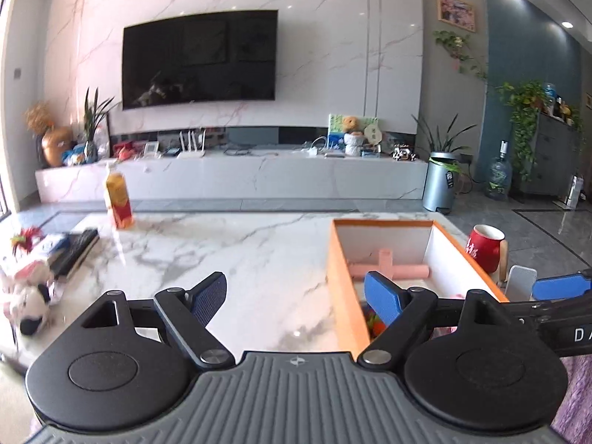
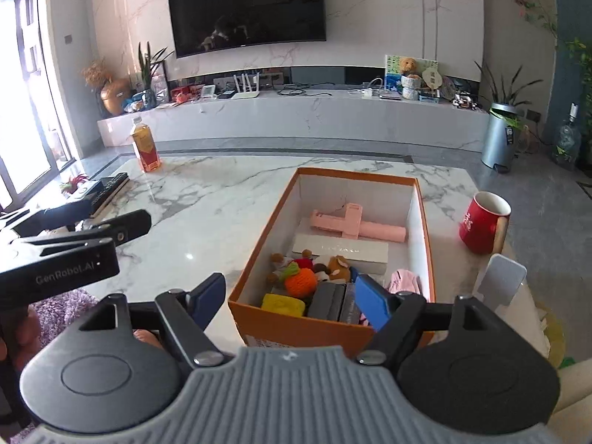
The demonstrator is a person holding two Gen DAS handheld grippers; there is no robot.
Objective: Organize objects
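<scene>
Both grippers wait with spread jaws near the orange box on the marble table.

The left gripper (image 1: 296,298) hangs over the bare table (image 1: 240,259) with its jaws wide apart and nothing between them, and the orange box (image 1: 346,296) stands just to its right. The right gripper (image 2: 294,298) is at the near end of the same box (image 2: 259,259), jaws also spread and holding nothing. Inside the box lie a pink T-shaped piece (image 2: 355,224), a flat white box (image 2: 342,253), an orange knitted ball (image 2: 300,283) among small plush toys, a yellow block (image 2: 283,304) and some dark packs (I cannot tell what they are). A red mug (image 2: 481,222) stands on the table just right of the box; a tea bottle (image 2: 145,146) and a remote control (image 2: 109,187) are well apart at the far left.
</scene>
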